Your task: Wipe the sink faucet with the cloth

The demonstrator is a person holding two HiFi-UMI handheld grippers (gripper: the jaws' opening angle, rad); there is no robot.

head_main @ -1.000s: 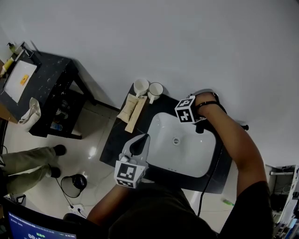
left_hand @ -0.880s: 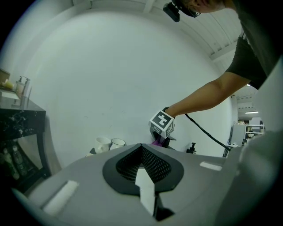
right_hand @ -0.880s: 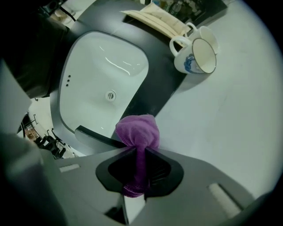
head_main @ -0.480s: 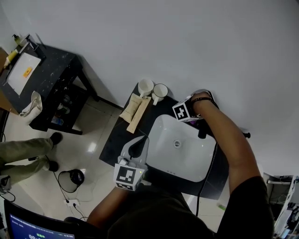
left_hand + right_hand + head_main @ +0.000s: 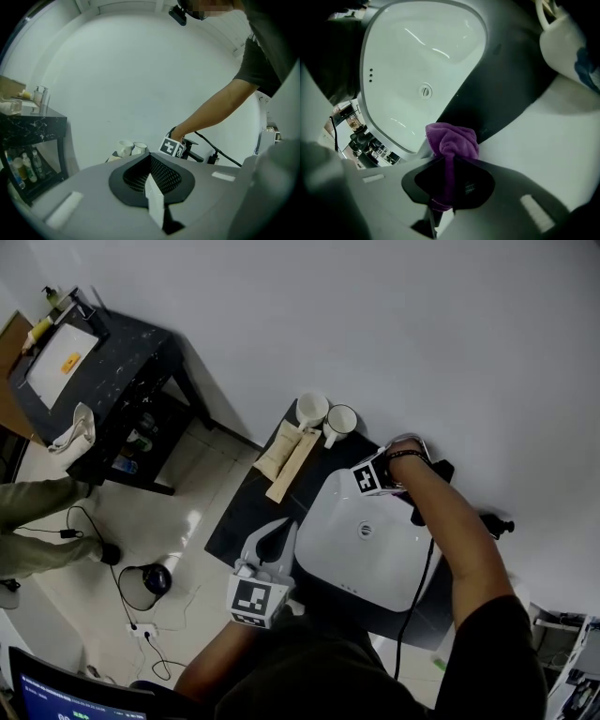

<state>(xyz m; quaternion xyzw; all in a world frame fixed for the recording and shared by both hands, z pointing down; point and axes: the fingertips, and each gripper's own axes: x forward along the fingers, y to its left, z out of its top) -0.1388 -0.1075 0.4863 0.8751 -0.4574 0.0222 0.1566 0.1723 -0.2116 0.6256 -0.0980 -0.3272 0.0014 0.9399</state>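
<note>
My right gripper is shut on a bunched purple cloth. It hovers over the dark counter at the back rim of the white sink basin; its marker cube shows in the head view. The black faucet stands just right of that cube, partly hidden by the arm, and shows behind the cube in the left gripper view as well. My left gripper is held off the basin's front left corner, jaws together and nothing in them.
Two white cups and two wooden pieces sit on the dark counter left of the basin. A cable runs over the basin's right side. A black side table and a person's leg are far left.
The right gripper with the cloth has shifted slightly left along the basin's back rim, away from the faucet. The head camera has swung, and the left gripper has hardly moved.
</note>
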